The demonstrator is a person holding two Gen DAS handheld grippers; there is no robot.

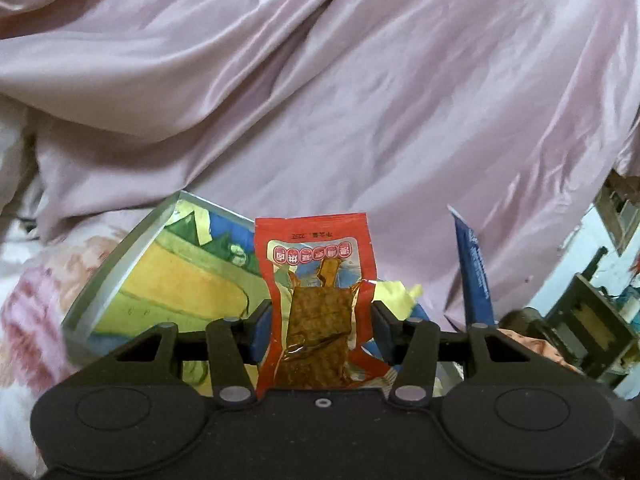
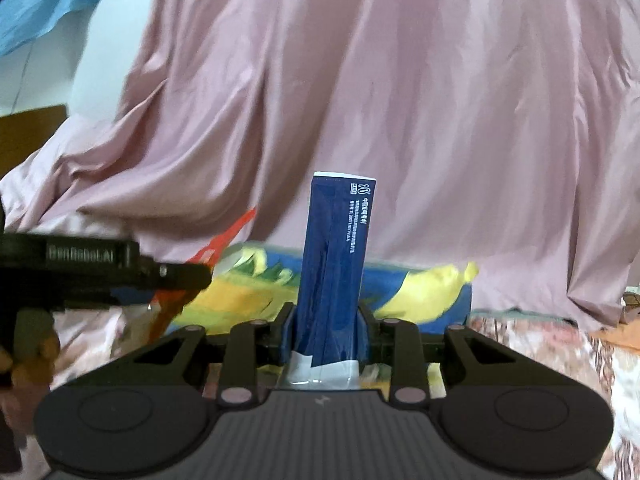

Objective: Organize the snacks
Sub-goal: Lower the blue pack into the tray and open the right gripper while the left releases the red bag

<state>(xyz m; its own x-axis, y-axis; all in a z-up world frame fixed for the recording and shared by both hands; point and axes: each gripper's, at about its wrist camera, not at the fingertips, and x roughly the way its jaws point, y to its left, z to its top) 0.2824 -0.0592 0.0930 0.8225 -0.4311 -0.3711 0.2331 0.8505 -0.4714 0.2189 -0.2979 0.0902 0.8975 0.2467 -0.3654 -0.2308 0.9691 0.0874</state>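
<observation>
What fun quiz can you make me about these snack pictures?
1. True or false: the left gripper holds a red packet.
2. What colour is the pack in the right gripper? A green, B blue, C white.
3. Fill in: behind both snacks lies a ____ cloth.

Key: 1 true; 2 B; 3 pink.

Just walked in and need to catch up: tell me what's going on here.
A person is sorting snacks with two handheld grippers. The left gripper has its jaws shut on a red packet; the right gripper has its jaws shut on a blue pack. Both are held up over a colourful box lying on the bed, in front of pink fabric.
</observation>
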